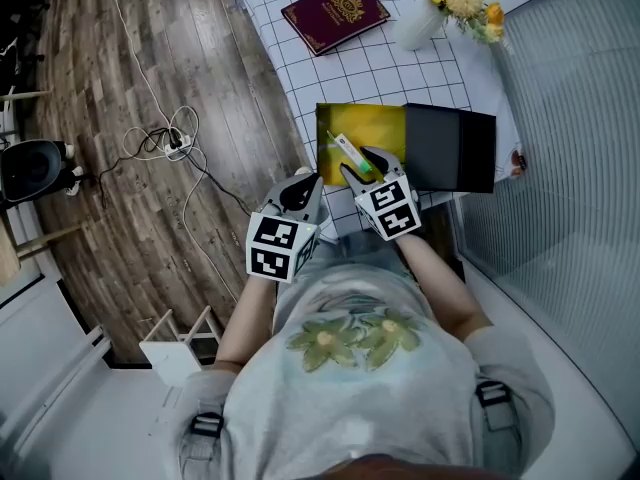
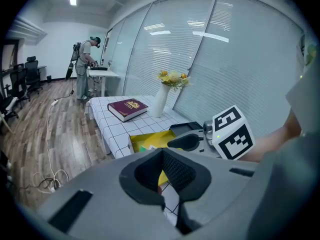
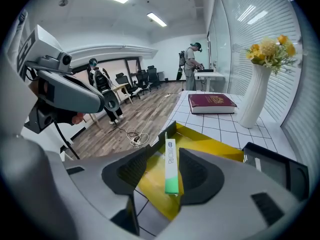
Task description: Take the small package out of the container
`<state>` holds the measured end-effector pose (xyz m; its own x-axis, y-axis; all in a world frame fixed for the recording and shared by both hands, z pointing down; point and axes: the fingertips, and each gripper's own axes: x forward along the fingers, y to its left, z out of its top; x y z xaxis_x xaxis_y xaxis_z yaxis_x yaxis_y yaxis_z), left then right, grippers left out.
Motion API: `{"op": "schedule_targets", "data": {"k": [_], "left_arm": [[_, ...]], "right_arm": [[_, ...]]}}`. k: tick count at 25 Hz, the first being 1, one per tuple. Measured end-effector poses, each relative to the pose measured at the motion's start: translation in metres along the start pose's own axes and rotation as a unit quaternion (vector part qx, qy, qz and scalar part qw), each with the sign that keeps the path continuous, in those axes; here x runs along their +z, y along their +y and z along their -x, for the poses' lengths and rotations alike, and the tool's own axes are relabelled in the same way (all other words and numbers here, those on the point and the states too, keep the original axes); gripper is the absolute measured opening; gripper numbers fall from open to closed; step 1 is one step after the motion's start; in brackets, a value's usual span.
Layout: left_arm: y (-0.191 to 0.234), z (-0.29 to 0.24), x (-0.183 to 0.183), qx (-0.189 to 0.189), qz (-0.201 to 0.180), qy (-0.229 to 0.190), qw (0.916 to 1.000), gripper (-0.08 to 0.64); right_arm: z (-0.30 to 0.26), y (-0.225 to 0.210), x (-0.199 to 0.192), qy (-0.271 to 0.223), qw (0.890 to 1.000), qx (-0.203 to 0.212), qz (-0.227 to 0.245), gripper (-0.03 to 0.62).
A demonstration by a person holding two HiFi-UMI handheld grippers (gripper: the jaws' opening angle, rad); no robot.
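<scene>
The small white-and-green package point(image 1: 350, 151) slants over the open yellow box point(image 1: 385, 126) on the checked table, its green end nearest me. My right gripper point(image 1: 365, 165) is open around that end. In the right gripper view the package point(image 3: 171, 166) lies against the right pad, with a gap of yellow box point(image 3: 210, 144) showing at the left pad. I cannot tell whether its green end rests on the box's near rim. My left gripper point(image 1: 303, 176) hangs shut and empty at the table's near-left edge, left of the box. Its pads point(image 2: 150, 176) meet in the left gripper view.
The box's black lid point(image 1: 450, 148) lies just right of the box. A maroon book point(image 1: 335, 13) and a white vase of yellow flowers point(image 1: 420, 23) stand farther back on the table. Cables point(image 1: 165, 143) run over the wood floor at left. People stand in the room beyond.
</scene>
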<state>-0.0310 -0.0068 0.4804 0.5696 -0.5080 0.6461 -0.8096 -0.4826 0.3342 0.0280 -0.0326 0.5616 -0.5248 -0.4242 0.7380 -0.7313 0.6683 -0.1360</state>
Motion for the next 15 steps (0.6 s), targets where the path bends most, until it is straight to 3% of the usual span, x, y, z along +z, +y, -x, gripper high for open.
{"op": "schedule_targets", "data": {"k": [15], "left_arm": [[0.004, -0.007, -0.013, -0.017, 0.026, 0.007, 0.9995, 0.008]], "right_arm": [[-0.02, -0.009, -0.016, 0.02, 1.0, -0.01, -0.003, 0.176]]}}
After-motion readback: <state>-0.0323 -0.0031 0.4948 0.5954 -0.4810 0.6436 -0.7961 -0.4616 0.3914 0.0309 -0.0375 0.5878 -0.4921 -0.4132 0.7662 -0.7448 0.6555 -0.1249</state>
